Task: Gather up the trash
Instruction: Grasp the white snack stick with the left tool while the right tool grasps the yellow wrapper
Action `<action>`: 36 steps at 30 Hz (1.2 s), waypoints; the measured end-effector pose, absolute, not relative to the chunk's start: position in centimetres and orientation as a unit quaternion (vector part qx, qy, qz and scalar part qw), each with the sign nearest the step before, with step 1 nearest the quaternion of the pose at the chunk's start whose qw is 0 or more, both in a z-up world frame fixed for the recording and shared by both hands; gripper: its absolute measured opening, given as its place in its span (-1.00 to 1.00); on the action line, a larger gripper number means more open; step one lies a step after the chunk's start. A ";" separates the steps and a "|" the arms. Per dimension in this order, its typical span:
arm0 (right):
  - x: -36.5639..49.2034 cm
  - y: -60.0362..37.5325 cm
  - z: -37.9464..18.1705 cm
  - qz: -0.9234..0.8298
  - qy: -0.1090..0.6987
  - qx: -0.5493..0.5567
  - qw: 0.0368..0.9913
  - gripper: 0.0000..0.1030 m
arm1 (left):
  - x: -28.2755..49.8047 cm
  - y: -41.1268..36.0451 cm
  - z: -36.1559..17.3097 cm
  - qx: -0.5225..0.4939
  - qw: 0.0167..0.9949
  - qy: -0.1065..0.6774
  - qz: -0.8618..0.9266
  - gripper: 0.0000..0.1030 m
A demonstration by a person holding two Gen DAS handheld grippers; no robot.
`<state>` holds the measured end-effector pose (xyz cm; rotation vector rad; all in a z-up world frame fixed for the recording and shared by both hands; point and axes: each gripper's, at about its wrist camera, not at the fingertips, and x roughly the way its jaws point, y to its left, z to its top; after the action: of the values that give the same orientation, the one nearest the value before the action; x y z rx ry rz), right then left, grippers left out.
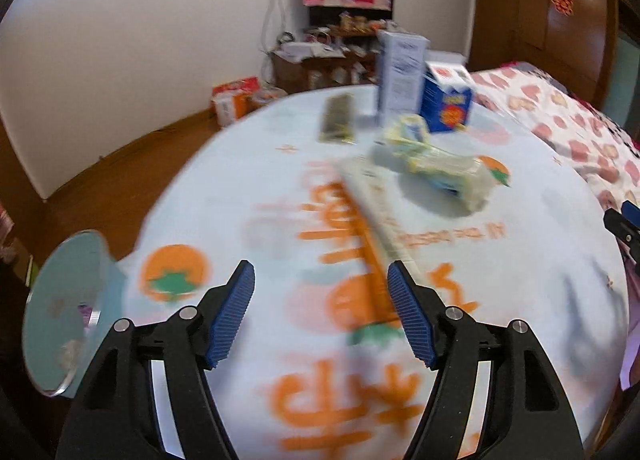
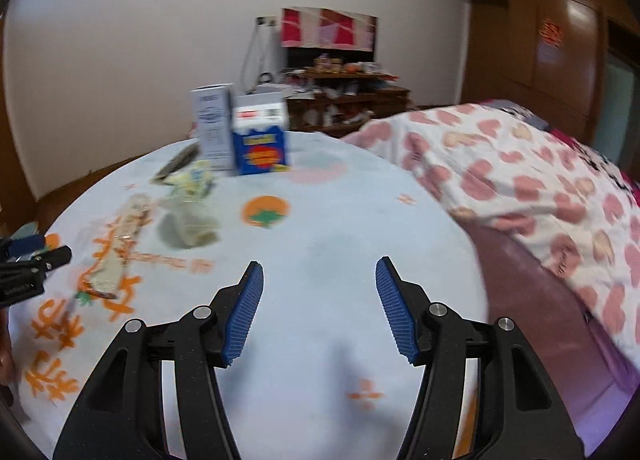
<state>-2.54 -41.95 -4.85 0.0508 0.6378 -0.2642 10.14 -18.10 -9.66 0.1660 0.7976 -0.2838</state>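
Both views are blurred. The left gripper (image 1: 321,286) hovers low over the bench (image 1: 248,179), tipped slightly down, its jaws spread wide and gripping nothing. Just ahead of its right jaw lies a long flat wrapper (image 1: 376,211), running away from the jaws toward the far side. Beyond that, ahead and slightly right, sits a crumpled clear bag (image 1: 436,167); further ahead a dark flat packet (image 1: 338,119) lies on the cloth, and a tall white box (image 1: 400,75) and a blue carton (image 1: 448,99) stand upright side by side at the far edge. A round pale-blue bin (image 1: 68,312) sits beside and below the left jaw, off the bench edge. The right gripper (image 2: 319,288) is level above a bare stretch of cloth, jaws likewise spread and empty; the trash lies ahead and to the left of its jaws, and a bed (image 2: 520,163) with a heart-print cover lies to the right.
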 end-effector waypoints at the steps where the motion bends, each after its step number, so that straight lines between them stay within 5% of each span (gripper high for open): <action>1: -2.8 -42.6 -5.1 -0.133 0.313 0.029 0.940 0.14 | 10.3 -18.8 -9.9 0.084 0.907 0.389 -0.139 0.32; 10: -2.4 -41.4 -6.4 -0.122 0.308 0.054 0.942 0.19 | 11.6 -22.4 -11.7 0.105 0.888 0.423 -0.146 0.30; 19: -2.5 -40.5 -5.2 -0.106 0.298 0.057 0.947 0.26 | 12.2 -22.4 -12.6 0.097 0.865 0.450 -0.201 -0.57; 36: 10.0 -32.8 -3.8 -0.015 0.334 0.043 0.942 0.26 | 15.8 -14.1 -9.3 0.077 0.910 0.390 -0.121 -0.66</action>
<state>9.98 -32.84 -3.81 0.0872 0.6807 -0.0309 15.76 -14.14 -9.34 0.1587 0.8043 -0.2503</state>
